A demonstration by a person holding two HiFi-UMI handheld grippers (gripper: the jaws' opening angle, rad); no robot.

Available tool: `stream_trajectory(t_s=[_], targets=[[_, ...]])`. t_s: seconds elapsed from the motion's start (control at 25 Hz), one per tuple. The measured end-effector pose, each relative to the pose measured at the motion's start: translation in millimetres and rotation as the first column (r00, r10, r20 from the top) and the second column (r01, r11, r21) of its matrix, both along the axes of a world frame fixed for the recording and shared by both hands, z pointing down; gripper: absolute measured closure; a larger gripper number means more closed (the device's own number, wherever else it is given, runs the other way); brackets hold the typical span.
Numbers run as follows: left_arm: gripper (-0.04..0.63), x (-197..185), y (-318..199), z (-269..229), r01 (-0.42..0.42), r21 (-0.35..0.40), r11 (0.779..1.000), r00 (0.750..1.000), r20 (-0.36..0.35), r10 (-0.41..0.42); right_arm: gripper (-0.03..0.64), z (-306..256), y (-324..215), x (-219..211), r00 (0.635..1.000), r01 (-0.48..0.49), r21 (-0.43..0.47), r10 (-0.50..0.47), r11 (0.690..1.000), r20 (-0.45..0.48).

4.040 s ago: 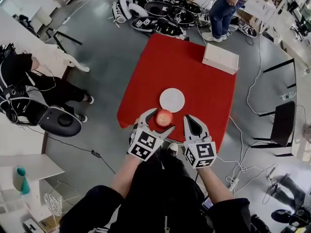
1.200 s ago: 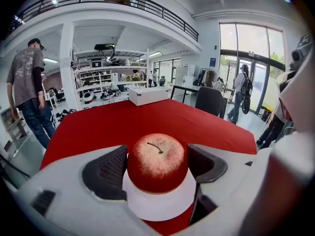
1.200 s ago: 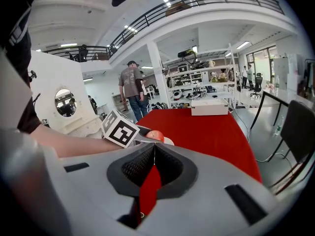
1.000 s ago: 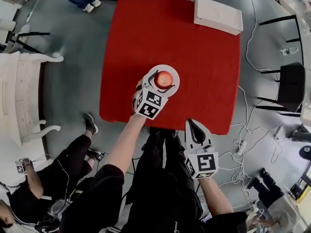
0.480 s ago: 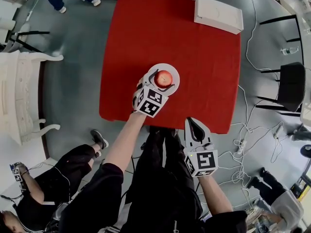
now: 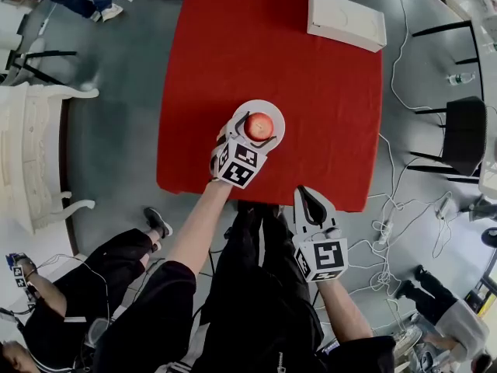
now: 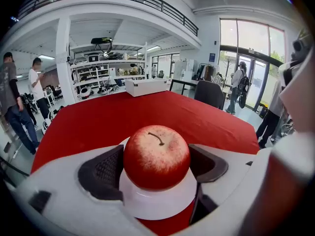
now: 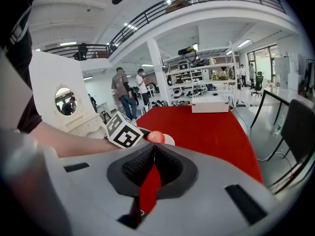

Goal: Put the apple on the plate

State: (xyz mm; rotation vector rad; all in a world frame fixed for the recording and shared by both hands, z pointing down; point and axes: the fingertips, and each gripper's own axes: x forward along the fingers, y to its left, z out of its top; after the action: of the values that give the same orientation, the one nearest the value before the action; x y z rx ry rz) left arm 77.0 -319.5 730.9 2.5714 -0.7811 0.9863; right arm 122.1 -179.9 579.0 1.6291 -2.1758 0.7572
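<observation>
The red apple (image 6: 259, 125) rests on the small white plate (image 6: 274, 109) near the front of the red table (image 6: 233, 53). My left gripper (image 6: 255, 130) is shut on the apple, and in the left gripper view the dark pads (image 7: 106, 168) press both sides of the apple (image 7: 156, 156) above the plate (image 7: 157, 203). My right gripper (image 6: 311, 196) hangs off the table's front edge, shut and empty. The right gripper view shows its tips (image 8: 154, 146) closed, with the apple (image 8: 156, 136) and plate (image 8: 169, 140) beyond them.
A white box (image 6: 346, 20) lies at the table's far right corner. A person sits on the floor at the left (image 6: 70, 286). A black chair (image 6: 466, 134) and cables are at the right, and a white bench (image 6: 39, 154) at the left.
Four seconds ago the left gripper held the apple near the table's front edge, short of the plate; now the apple is on the plate. Over the last second nothing has visibly moved.
</observation>
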Motion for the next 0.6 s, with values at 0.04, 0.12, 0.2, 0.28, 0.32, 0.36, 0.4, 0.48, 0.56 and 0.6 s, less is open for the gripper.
stream_trajectory(t_s=[0.04, 0.12, 0.2, 0.28, 0.32, 0.36, 0.4, 0.48, 0.56, 0.6], targets=[[0.202, 0, 0, 0, 0.0, -0.001, 1.0, 1.0, -0.001, 0.0, 0.606, 0, 0, 0, 1.0, 0.0, -0.003, 0.0, 1.0, 0.0], [0.199, 0, -2, -3, 0.005, 0.004, 1.0, 1.0, -0.006, -0.005, 0.606, 1, 0, -1, 1.0, 0.002, -0.008, -0.002, 1.0, 0.001], [0.195, 1, -3, -5, 0.008, 0.009, 1.0, 1.0, -0.013, -0.008, 0.606, 1, 0, -2, 1.0, 0.005, -0.009, -0.005, 1.0, 0.002], [0.19, 2, -2, -8, 0.005, 0.011, 1.0, 1.0, -0.017, -0.005, 0.606, 1, 0, -2, 1.0, 0.007, -0.008, -0.007, 1.0, 0.003], [0.189, 2, -3, -9, 0.004, 0.013, 1.0, 1.0, -0.019, -0.004, 0.606, 1, 0, -2, 1.0, 0.007, -0.007, -0.007, 1.0, 0.004], [0.189, 2, -3, -10, 0.004, 0.016, 1.0, 1.0, -0.02, -0.003, 0.606, 1, 0, -2, 1.0, 0.006, -0.006, -0.006, 1.0, 0.005], [0.189, 2, -3, -11, 0.003, 0.019, 1.0, 1.0, -0.022, -0.002, 0.606, 1, 0, -1, 1.0, 0.005, -0.005, -0.005, 1.0, 0.004], [0.189, 2, -2, -14, -0.001, 0.022, 1.0, 1.0, -0.026, 0.002, 0.606, 1, -1, 0, 1.0, 0.002, -0.005, -0.002, 1.0, 0.001], [0.187, -2, -2, -17, 0.001, 0.025, 1.0, 1.0, -0.029, -0.001, 0.606, 0, -2, -3, 1.0, 0.005, -0.003, -0.005, 1.0, 0.002], [0.189, -5, -2, -18, 0.006, 0.027, 1.0, 1.0, -0.03, -0.005, 0.606, 0, -3, -5, 1.0, 0.009, -0.001, -0.009, 1.0, 0.003]])
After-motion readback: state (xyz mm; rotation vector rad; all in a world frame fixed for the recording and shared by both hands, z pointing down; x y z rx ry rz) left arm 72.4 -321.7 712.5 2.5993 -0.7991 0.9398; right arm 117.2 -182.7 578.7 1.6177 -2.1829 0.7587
